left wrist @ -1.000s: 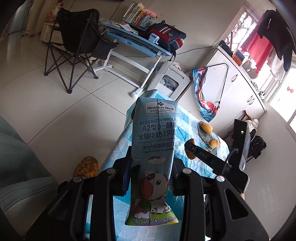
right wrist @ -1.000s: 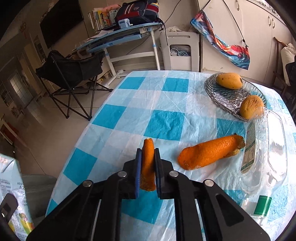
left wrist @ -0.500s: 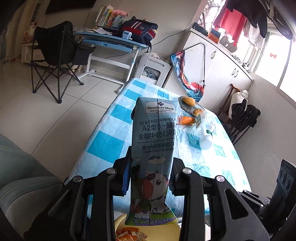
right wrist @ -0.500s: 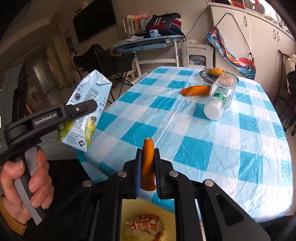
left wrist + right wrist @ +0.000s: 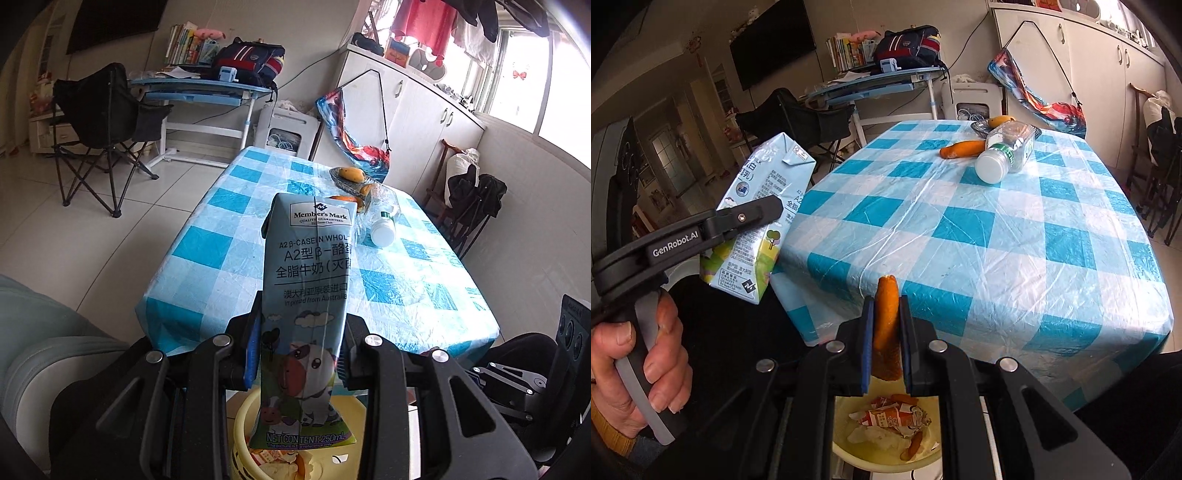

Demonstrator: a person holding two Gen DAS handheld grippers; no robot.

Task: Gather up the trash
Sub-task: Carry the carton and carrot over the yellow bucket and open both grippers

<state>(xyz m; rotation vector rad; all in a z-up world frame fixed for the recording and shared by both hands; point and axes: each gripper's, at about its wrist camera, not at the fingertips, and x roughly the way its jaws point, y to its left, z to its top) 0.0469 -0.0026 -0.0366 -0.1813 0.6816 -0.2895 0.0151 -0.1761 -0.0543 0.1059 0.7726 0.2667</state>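
Pinching the milk carton (image 5: 306, 321) between its pads, the left gripper (image 5: 300, 356) now hangs past the table's near edge, above the yellow bin (image 5: 243, 439); a second ago the carton was over the table (image 5: 229, 236). The right gripper (image 5: 885, 349), clamped on an orange peel (image 5: 885, 321), has likewise come back off the tabletop to sit over the bin (image 5: 849, 456). Another peel (image 5: 962, 148) and a plastic bottle (image 5: 1004, 155) lie near the far edge. The bin's contents are mostly hidden behind both grippers

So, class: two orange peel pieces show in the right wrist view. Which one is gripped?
The upright peel piece between the right gripper pads; the other peel lies on the table.
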